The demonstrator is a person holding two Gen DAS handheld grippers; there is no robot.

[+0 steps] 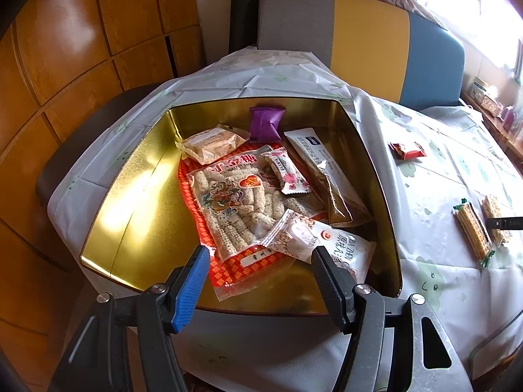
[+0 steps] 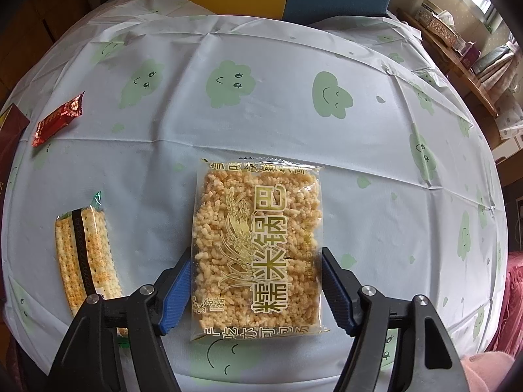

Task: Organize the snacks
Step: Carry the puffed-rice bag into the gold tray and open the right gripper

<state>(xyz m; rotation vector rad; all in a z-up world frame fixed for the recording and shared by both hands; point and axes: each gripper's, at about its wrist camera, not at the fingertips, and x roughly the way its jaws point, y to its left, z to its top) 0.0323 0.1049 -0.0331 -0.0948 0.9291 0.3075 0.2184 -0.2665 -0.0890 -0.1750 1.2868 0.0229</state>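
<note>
Straddling rice cracker pack [image 2: 256, 248], right gripper [image 2: 255, 281]

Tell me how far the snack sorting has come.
Done: several packets lie in the gold metal tin. In hand: the right gripper straddles the clear rice-cracker packet; grip unclear. Left: the red candy wrapper and the striped biscuit packet on the tablecloth.

We note a gold-lined tin [image 1: 137, 202] holding a purple packet [image 1: 265, 121] and a red-checked bag [image 1: 235, 209] — clear film, pale sticks. Bench cloth [image 2: 261, 124] — white, green smiling clouds. Rice-cake pack [image 2: 256, 248]: golden grains, gold lettering. Small wrapper [image 2: 59, 119]: red.
</note>
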